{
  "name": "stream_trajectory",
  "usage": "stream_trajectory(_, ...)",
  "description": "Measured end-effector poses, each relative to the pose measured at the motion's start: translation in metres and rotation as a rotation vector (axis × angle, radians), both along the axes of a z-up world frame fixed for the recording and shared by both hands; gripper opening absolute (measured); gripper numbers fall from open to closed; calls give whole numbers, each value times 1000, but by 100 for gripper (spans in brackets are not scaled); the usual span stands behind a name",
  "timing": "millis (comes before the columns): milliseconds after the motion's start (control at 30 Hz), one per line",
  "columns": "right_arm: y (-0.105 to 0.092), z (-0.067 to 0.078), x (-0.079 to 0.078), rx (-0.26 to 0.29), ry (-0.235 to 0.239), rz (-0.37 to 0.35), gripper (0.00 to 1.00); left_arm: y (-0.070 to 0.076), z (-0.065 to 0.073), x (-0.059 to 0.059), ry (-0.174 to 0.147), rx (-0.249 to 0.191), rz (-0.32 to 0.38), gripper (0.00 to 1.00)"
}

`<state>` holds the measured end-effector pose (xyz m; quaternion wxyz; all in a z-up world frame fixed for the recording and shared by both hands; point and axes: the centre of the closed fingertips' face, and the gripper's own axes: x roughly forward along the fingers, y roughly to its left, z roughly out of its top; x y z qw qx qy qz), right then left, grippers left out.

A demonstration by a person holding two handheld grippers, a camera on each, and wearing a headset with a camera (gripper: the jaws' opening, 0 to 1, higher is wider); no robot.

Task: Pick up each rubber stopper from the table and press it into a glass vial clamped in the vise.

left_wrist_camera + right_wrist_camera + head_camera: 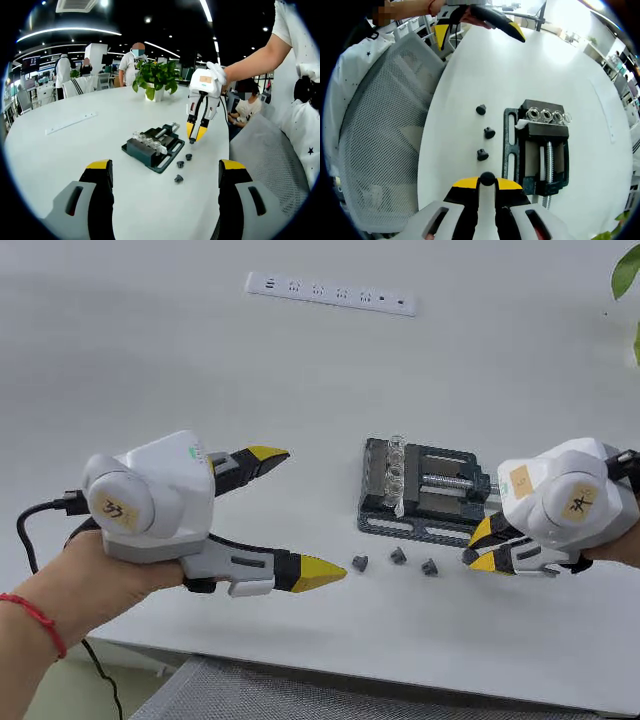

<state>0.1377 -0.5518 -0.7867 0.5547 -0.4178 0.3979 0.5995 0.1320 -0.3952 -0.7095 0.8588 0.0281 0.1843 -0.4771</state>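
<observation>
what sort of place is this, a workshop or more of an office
Probably an open-plan office or showroom rather than a workshop: a large round white table, a grey mesh office chair beside it, and desks with monitors, standing people and long ceiling strip lights in the background.

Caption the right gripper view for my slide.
Right gripper shut on a rubber stopper, three more stoppers on the table beside the vise clamping a row of glass vials.

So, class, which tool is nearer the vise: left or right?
Right. The right tool, shut on a stopper, hovers beside the vise; the left tool, open, sits beyond the three loose stoppers.
</observation>
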Motion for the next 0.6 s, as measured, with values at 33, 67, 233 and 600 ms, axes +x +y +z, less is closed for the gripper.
stream_trajectory(33, 2, 6, 1, 4, -3, -1, 7, 0, 0, 0, 0, 1, -2, 86)
stream_trajectory(67, 5, 10, 2, 10, -5, -2, 7, 0, 0, 0, -1, 1, -3, 86)
stream_trajectory(233, 19, 33, 18, 45, -27, -1, 7, -1, 0, -2, -1, -2, -7, 85)
stream_trajectory(600, 54, 70, 57, 83, -79, 27, 7, -1, 1, -4, -2, -6, -13, 84)
